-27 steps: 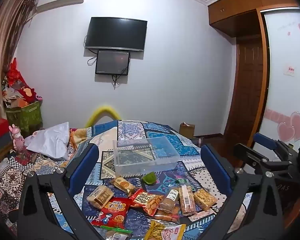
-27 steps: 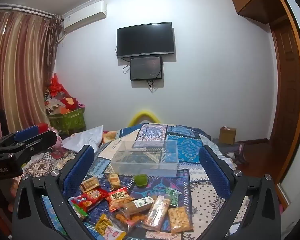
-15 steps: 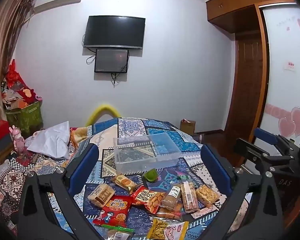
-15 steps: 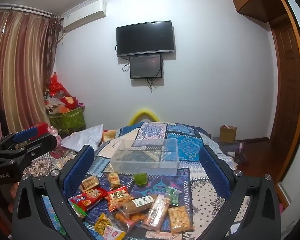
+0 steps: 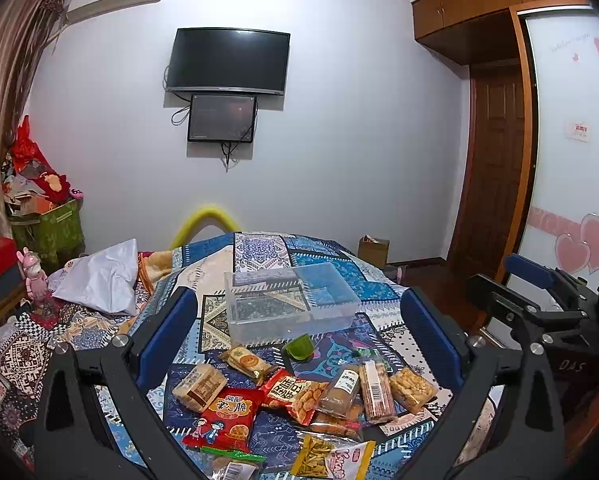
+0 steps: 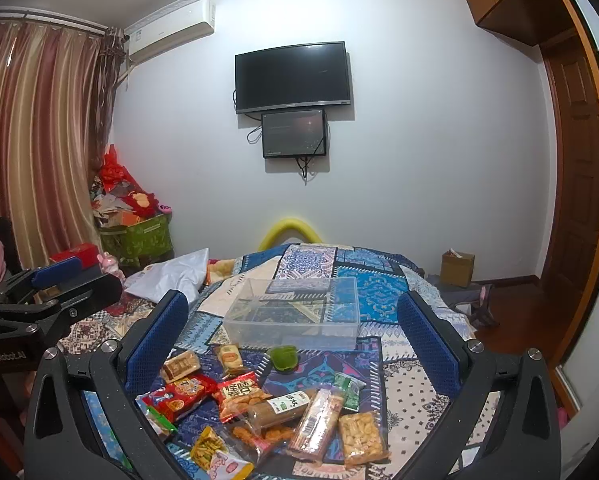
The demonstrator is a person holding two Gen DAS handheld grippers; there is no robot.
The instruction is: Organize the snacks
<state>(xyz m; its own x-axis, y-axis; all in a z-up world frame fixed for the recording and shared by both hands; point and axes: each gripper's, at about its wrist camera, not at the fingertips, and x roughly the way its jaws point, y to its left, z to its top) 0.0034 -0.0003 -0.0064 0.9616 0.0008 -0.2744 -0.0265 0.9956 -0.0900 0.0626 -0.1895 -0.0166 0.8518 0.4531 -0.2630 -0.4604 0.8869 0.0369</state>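
Note:
Several snack packets lie in a loose pile on a patterned quilt: a red packet (image 5: 225, 416), a red-and-orange nut packet (image 5: 293, 392), a long bar packet (image 5: 375, 390) and a yellow chips packet (image 5: 331, 460). A clear plastic box (image 5: 289, 306) stands empty just beyond them, with a small green jelly cup (image 5: 299, 346) in front of it. The same pile (image 6: 259, 396) and the box (image 6: 295, 314) show in the right wrist view. My left gripper (image 5: 299, 332) is open and empty above the pile. My right gripper (image 6: 293, 328) is open and empty, to the right of the left one.
The quilt (image 5: 259, 252) covers a bed. A white cloth (image 5: 99, 280) and toys lie at the left. A cardboard box (image 6: 457, 268) sits on the floor at the right, near a wooden door (image 5: 495, 168). A TV (image 5: 229, 62) hangs on the far wall.
Both views have shifted slightly; the snacks and box sit a little higher in the frames. Nothing on the bed has moved. Both grippers stay open.

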